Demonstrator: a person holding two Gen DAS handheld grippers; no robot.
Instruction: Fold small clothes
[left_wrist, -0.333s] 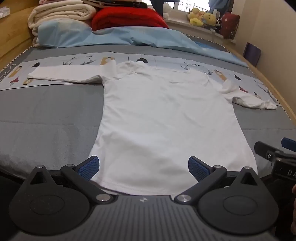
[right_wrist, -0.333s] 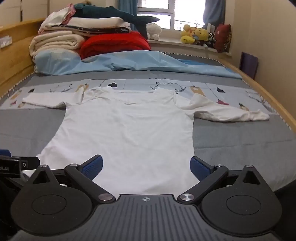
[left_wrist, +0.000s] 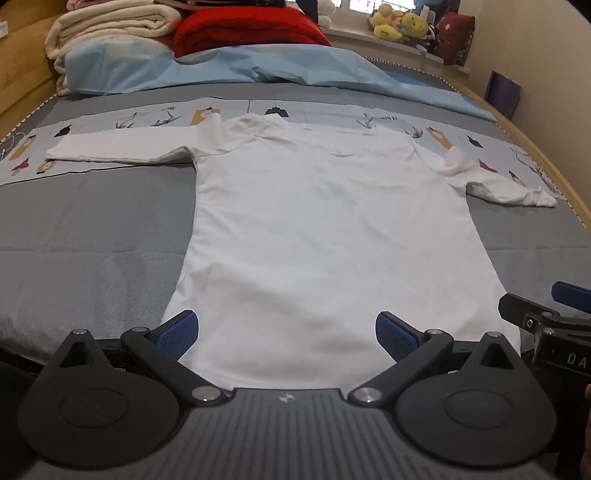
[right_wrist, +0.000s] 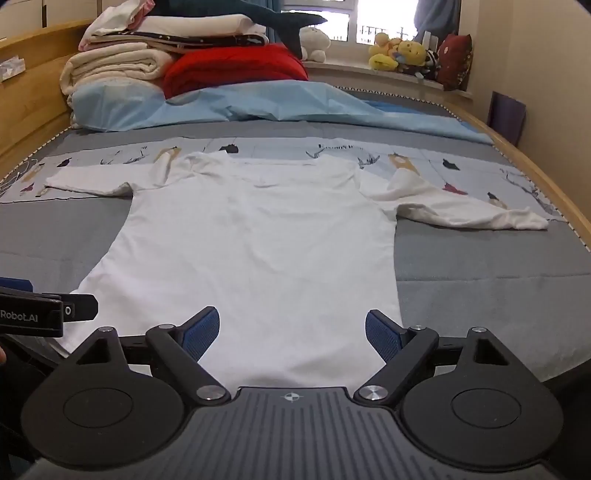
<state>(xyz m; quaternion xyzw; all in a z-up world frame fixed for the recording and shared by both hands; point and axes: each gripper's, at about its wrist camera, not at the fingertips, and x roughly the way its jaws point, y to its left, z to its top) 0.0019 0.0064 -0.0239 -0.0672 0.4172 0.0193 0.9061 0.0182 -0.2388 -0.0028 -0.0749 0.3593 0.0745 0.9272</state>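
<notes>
Almost nothing has changed in the last instant: the white shirt (left_wrist: 332, 236) lies just as it did a moment ago, and both views have only crept a touch closer to its hem. That tells you the folding has not begun; you are lining up at the bottom edge.

Your left gripper (left_wrist: 287, 334) stands with its jaws spread wide over the hem's left part, nothing between the blue pads (left_wrist: 176, 334). Your right gripper (right_wrist: 291, 334) is likewise wide apart and empty, over the hem's right part (each tool shows at the edge of the other's view).

The shirt rests flat on the grey bed cover (left_wrist: 92, 236), spread with both sleeves out. Its long axis runs straight away from you: hem nearest, collar (right_wrist: 218, 157) at the far end, pointing toward the blue sheet (right_wrist: 240, 103) beyond it. The left sleeve (left_wrist: 122, 151) lies straight out sideways from the shirt's body, fairly smooth. The right sleeve (right_wrist: 465, 214) angles out and slightly back toward you, bunched near the shoulder and crumpled at the cuff.

In my judgement that rumpled sleeve wants smoothing or folding in first, else it will lump inside the fold.
</notes>
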